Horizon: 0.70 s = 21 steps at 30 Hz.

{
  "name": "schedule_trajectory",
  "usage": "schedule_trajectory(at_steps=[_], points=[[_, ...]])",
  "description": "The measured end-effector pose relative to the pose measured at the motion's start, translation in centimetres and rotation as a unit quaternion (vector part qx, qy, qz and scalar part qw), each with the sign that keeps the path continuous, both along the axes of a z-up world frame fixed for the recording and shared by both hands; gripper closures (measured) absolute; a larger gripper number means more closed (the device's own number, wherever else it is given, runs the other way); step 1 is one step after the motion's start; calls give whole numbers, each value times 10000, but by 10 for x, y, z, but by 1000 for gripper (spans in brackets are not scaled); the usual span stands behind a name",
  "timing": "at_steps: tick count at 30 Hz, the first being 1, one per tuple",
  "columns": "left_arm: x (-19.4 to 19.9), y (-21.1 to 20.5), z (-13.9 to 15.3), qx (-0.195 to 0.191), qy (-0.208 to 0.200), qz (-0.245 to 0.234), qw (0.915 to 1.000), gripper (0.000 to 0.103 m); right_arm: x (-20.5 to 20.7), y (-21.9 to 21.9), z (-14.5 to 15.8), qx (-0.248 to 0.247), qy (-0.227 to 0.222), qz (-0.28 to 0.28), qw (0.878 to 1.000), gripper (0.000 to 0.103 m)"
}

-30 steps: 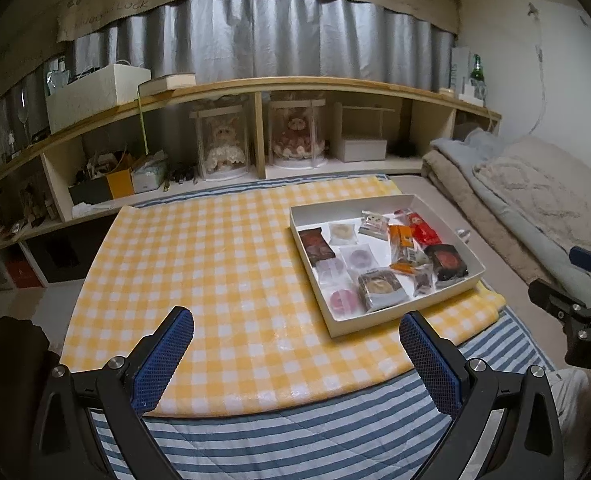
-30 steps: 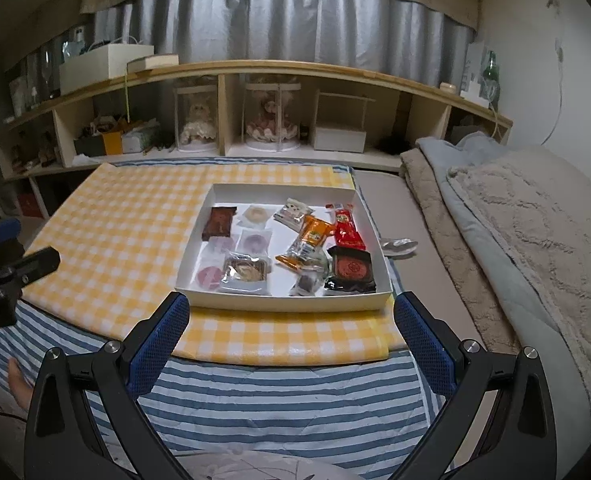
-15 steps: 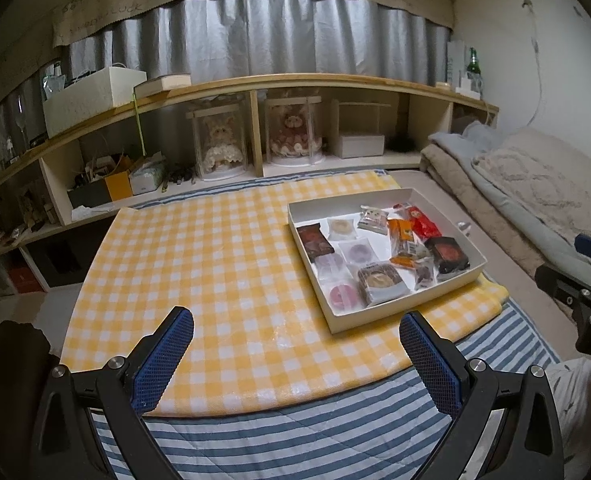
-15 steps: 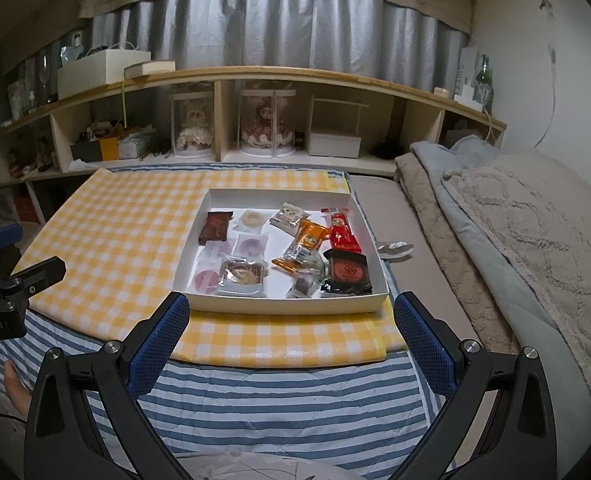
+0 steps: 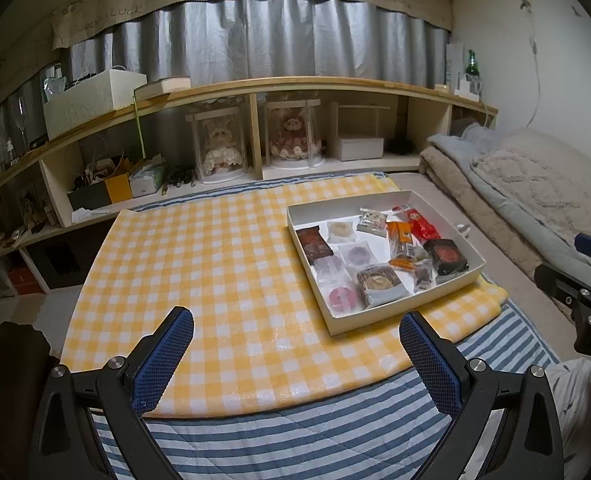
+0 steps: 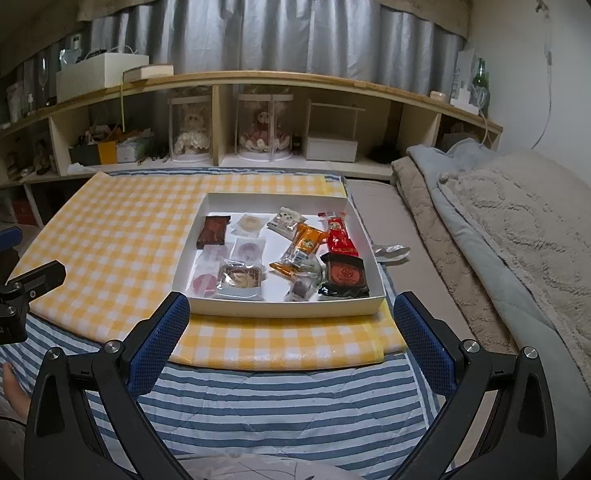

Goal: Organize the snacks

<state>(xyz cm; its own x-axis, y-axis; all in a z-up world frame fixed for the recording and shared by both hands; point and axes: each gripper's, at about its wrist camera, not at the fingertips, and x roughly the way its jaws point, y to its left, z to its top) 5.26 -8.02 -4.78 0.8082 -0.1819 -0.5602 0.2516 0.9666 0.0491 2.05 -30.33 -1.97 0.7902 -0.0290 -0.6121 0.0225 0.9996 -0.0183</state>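
Both claws, the left gripper (image 5: 295, 350) and right gripper (image 6: 291, 336), hang spread wide and empty, having edged slightly nearer the white box (image 6: 279, 306) on the checked cloth (image 5: 199, 264), where wrapped snacks (image 6: 307, 242) already lie gathered.

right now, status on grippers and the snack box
Left gripper open, empty. Right gripper open, empty. Snacks loose in white box on checked cloth. Nothing blocking.
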Motion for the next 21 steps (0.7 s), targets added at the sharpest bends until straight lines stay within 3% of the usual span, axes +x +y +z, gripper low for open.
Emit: schedule_trajectory(at_steps=[21], points=[[-3,-4,0,-19,-45,8,10000,0,0,-1,0,2,-17,-3,10000,0]])
